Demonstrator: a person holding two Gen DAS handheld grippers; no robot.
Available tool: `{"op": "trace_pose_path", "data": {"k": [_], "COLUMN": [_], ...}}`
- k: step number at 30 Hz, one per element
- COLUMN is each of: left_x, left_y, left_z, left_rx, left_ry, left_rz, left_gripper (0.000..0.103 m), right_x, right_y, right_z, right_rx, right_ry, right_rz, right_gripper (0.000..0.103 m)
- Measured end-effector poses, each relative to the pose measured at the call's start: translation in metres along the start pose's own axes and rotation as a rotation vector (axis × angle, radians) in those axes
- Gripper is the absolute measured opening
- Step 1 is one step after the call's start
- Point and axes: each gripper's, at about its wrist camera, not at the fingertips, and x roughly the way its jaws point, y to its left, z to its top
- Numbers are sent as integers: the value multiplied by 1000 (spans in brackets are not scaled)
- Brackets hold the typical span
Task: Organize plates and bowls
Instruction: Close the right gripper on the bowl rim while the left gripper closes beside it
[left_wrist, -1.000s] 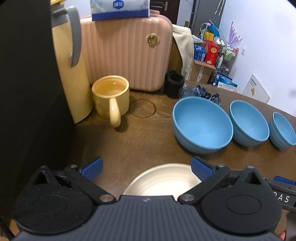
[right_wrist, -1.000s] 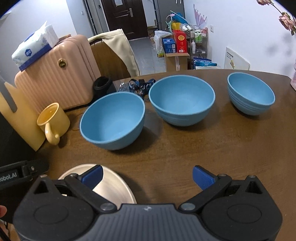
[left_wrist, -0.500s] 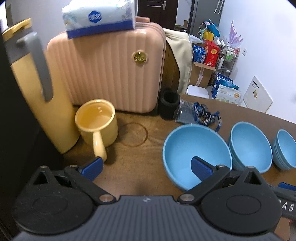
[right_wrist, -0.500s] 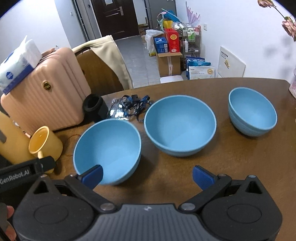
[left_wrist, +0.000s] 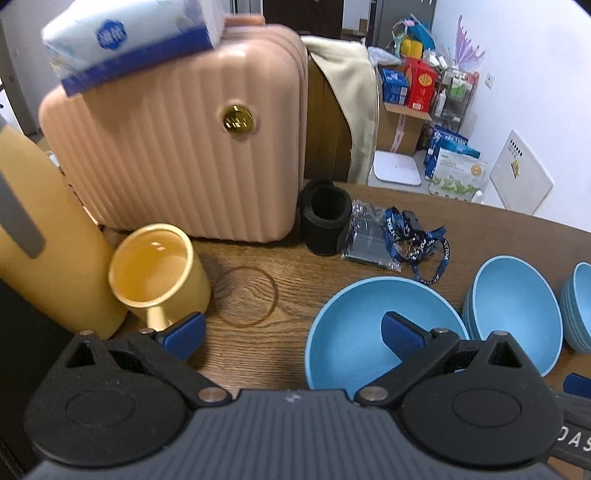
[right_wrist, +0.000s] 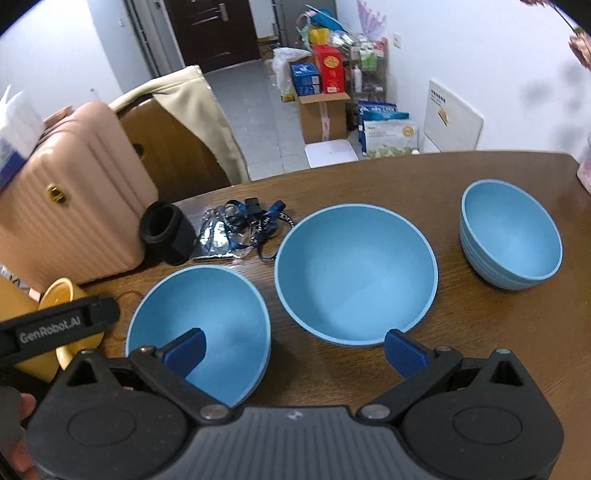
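Observation:
Three blue bowls stand in a row on the brown wooden table. In the right wrist view they are the left bowl, the middle bowl and the small right bowl. In the left wrist view the left bowl is nearest, then the middle bowl and the small bowl. My left gripper is open and empty above the table near the left bowl. My right gripper is open and empty above the left and middle bowls. No plate is in view.
A yellow mug and a yellow jug stand at the left. A pink suitcase with a tissue pack is behind them. A black cup and a blue lanyard lie behind the bowls.
Both grippers have risen and pulled back from the table. The metal plate seen below them a second ago has dropped out of view. Both stay open.

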Motion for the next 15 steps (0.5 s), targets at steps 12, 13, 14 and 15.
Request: {"op": "trace_pose_path", "data": {"k": [12, 13, 14, 15], "left_x": [32, 34, 35, 36], "left_y": [-9, -9, -10, -10], "left_z": [-2, -2, -2, -2], "left_rx": [9, 11, 11, 13], "left_ry": [60, 62, 64, 65], "left_rz": [4, 2, 2, -3], "left_gripper": [103, 103, 103, 103], "right_x": [30, 30, 30, 30], "right_y": [7, 7, 8, 9], "right_z": [-11, -11, -12, -14], "right_rx": [47, 52, 57, 61], "right_ry": [81, 84, 87, 89], "right_rz": [6, 7, 6, 2], "right_gripper": [81, 79, 78, 77]}}
